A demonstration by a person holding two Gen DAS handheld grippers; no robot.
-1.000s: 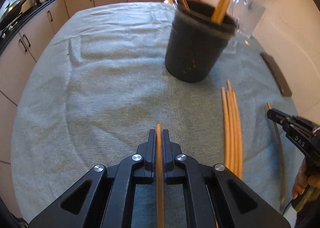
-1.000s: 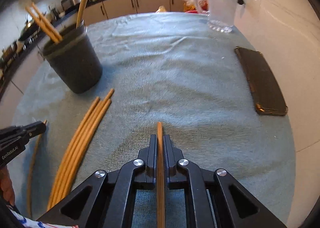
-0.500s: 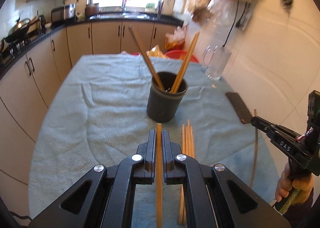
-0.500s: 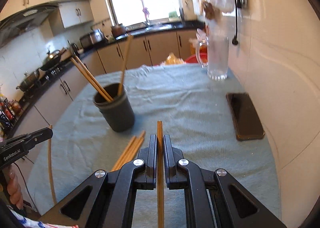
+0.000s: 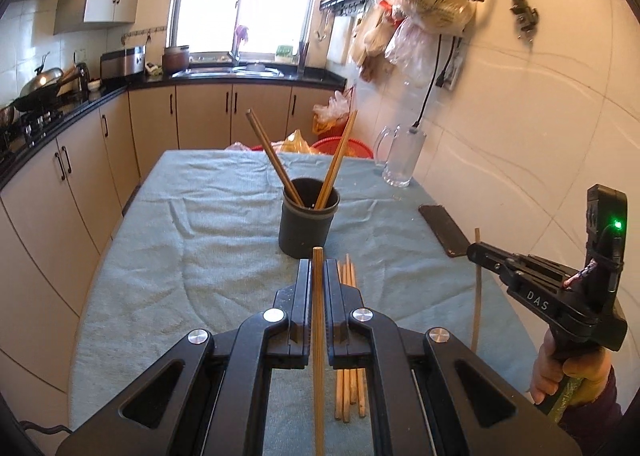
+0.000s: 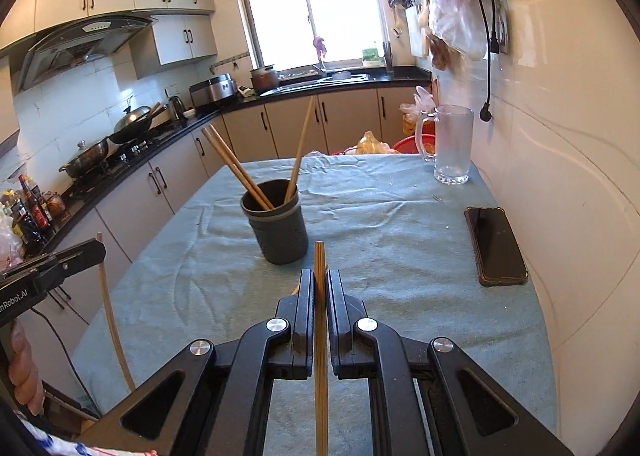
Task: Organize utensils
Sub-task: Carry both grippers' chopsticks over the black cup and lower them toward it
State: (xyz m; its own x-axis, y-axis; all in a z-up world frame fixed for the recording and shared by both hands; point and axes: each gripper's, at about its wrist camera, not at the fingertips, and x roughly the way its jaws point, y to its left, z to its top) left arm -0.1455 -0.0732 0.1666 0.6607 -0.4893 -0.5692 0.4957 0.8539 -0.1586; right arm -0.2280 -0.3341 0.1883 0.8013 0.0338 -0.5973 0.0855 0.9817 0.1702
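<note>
A dark round holder (image 5: 308,222) (image 6: 278,228) stands mid-table with three wooden chopsticks (image 5: 276,160) (image 6: 236,166) leaning in it. My left gripper (image 5: 317,268) is shut on a wooden chopstick (image 5: 318,336), held above the table short of the holder. My right gripper (image 6: 319,276) is shut on another chopstick (image 6: 320,336), also raised; it shows at the right of the left wrist view (image 5: 476,252), chopstick hanging down. Several loose chopsticks (image 5: 350,340) lie on the cloth near the holder.
A teal cloth (image 5: 180,264) (image 6: 400,256) covers the table. A black phone (image 6: 496,244) (image 5: 444,228) lies at its right edge by the tiled wall. A glass mug (image 6: 452,144) (image 5: 400,156) stands at the far right. Kitchen cabinets and a stove run along the left.
Both grippers have lifted and pulled back from low over the cloth, each keeping its chopstick; the holder now looks farther away and the kitchen is in view.
</note>
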